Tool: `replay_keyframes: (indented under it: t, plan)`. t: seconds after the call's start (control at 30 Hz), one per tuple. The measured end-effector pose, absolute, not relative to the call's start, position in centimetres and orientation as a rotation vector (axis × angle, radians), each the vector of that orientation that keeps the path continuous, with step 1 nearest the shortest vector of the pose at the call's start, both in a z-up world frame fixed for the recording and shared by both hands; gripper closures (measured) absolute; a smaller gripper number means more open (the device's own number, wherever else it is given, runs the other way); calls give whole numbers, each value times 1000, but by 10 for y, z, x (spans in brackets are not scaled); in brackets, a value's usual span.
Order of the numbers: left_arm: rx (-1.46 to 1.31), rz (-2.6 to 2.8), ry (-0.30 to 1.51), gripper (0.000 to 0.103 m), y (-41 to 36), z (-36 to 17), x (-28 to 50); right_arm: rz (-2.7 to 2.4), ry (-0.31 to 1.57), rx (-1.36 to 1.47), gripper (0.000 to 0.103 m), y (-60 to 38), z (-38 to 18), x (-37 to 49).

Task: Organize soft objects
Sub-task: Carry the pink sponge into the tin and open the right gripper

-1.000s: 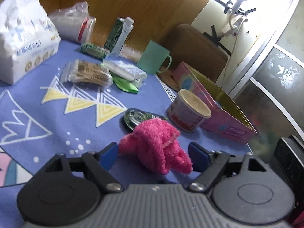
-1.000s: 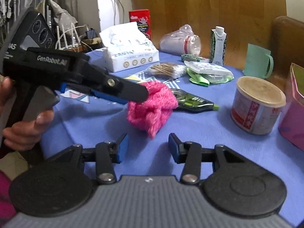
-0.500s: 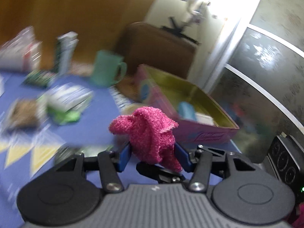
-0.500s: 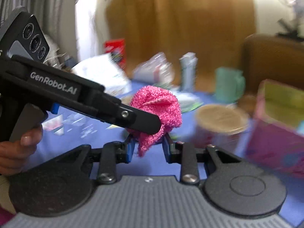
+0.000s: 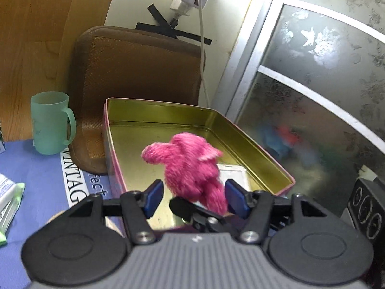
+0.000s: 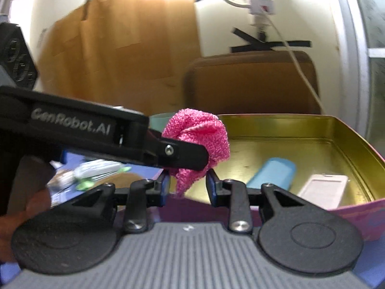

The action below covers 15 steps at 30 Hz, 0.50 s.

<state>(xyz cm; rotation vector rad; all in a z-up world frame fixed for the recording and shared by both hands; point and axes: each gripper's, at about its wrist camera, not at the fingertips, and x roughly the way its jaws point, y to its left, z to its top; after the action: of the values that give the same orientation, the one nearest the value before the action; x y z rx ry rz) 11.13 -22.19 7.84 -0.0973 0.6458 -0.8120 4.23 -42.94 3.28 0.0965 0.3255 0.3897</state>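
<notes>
A fluffy pink cloth (image 5: pixel 190 166) hangs in the air over the near end of an open pink tin (image 5: pixel 264 151) with a gold inside. My left gripper (image 5: pixel 192 198) is open, its blue pads standing apart on each side of the cloth. My right gripper (image 6: pixel 188 185) is shut on the cloth's lower tail (image 6: pixel 190 180); its finger also shows under the cloth in the left wrist view. In the right wrist view the cloth (image 6: pixel 199 134) is partly hidden by the left gripper's black finger, and the tin (image 6: pixel 349 130) holds a blue case (image 6: pixel 274 173) and a pale pink case (image 6: pixel 324 190).
A pale green mug (image 5: pixel 50 122) stands on the blue tablecloth (image 5: pixel 41 180) left of the tin. A brown chair back (image 5: pixel 134 77) rises behind the tin. A frosted glass door (image 5: pixel 324 91) is on the right. Packets (image 6: pixel 96 171) lie on the table at left.
Both grippers have carried the pink cloth from above the table to over the tin. The left gripper's pads, closed against the cloth before, now stand apart from it.
</notes>
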Motion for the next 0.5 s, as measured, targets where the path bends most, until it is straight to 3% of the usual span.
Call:
replay_keyframes:
  t: [0.2,0.5]
  plan:
    - [-112,-789,621,39,-207,80,103,278,327,87,48,-428,25,63]
    - [-188,-711,560,36,-103,75,66,268,272,155,51,-431,26,29]
